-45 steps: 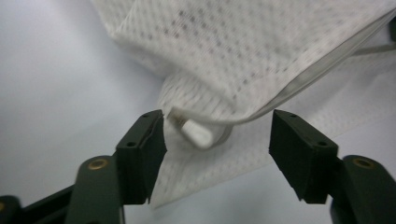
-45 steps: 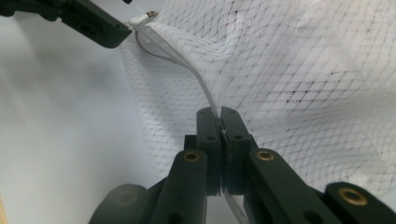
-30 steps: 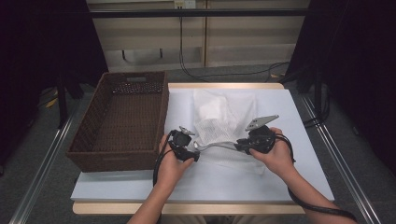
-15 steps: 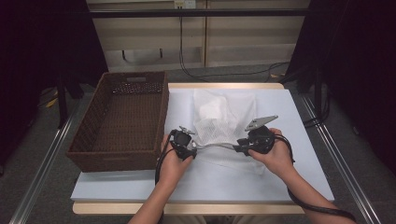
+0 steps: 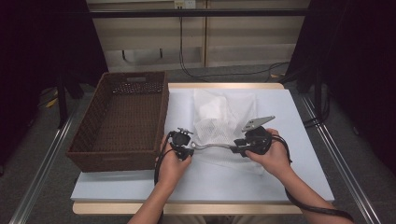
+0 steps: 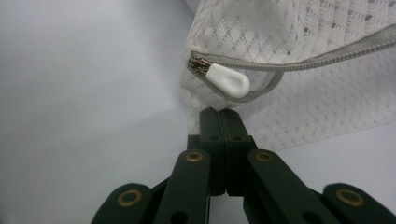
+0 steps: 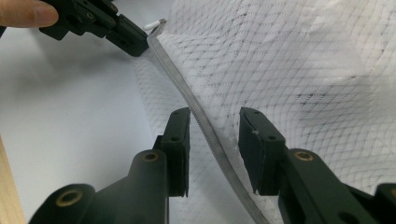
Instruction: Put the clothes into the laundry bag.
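Setting: white table [image 5: 299,140], wicker basket [image 5: 121,121] sitting at its left.
Bag: mesh laundry bag [image 5: 224,116] lay mid-table, zipper [image 7: 196,112] looked fully zipped, pull [image 6: 229,80] at the end.
Left gripper [image 6: 223,116]: clamped on the bag's corner.
Right gripper [image 7: 215,135]: jaws apart, straddling the zipper.
Left to do: probably unzipping.

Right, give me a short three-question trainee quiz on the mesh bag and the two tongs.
1. True or false: the left tongs are shut on the corner of the white mesh bag.
2. The right tongs stand: A) shut on the zip pull, B) open astride the grey zip, C) inside the basket.
3. Fill in: the white zip pull lies at the end of the zip nearest the ____ tongs.

Key: 1 true; 2 B; 3 left.
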### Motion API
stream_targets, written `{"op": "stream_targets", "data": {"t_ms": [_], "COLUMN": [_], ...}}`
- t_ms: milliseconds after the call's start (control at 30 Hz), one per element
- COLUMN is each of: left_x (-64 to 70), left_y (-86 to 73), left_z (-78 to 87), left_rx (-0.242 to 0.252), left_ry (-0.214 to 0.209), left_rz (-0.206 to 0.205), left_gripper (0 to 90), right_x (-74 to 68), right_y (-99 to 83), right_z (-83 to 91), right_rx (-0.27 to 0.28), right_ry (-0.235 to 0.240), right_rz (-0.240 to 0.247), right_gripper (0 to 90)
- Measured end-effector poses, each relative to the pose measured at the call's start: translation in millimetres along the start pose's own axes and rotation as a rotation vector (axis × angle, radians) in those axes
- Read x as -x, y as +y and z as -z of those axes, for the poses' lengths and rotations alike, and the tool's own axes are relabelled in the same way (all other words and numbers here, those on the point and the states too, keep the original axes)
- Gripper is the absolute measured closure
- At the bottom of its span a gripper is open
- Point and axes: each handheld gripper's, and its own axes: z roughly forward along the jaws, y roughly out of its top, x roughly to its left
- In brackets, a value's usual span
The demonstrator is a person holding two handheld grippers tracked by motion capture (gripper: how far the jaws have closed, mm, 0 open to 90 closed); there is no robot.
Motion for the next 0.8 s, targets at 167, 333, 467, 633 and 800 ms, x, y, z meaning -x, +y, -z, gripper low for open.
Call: {"op": "stream_targets", "data": {"t_ms": [167,333,467,633,800], "left_x": [4.3,6.1,7.8,8.6,10.3], "left_y": [-4.1,-8.0,-14.4,-20.1,-23.7], "left_z": [6.5,11.4,17.7,21.2,19.1], "left_rx": [-0.038,-0.056,-0.088,-0.087,-0.083], "left_ry": [-0.030,-0.046,-0.071,-0.084,-0.088], "left_rz": [-0.010,0.002,0.011,0.022,0.014], "left_gripper": [89.8,89.7,89.6,89.4,89.3], "right_x": [-0.1,-2.4,-10.5,-19.1,-29.9], "right_y": [0.6,3.4,12.1,23.9,33.9], "right_z": [3.8,4.8,1.9,-5.5,-17.7], "right_rx": [0.006,0.006,0.010,0.007,-0.001], "right_ry": [-0.005,0.004,0.025,0.050,0.084], "right_rz": [0.000,0.011,0.031,0.054,0.063], "right_gripper": [62.8,62.6,61.1,60.8,62.7]}}
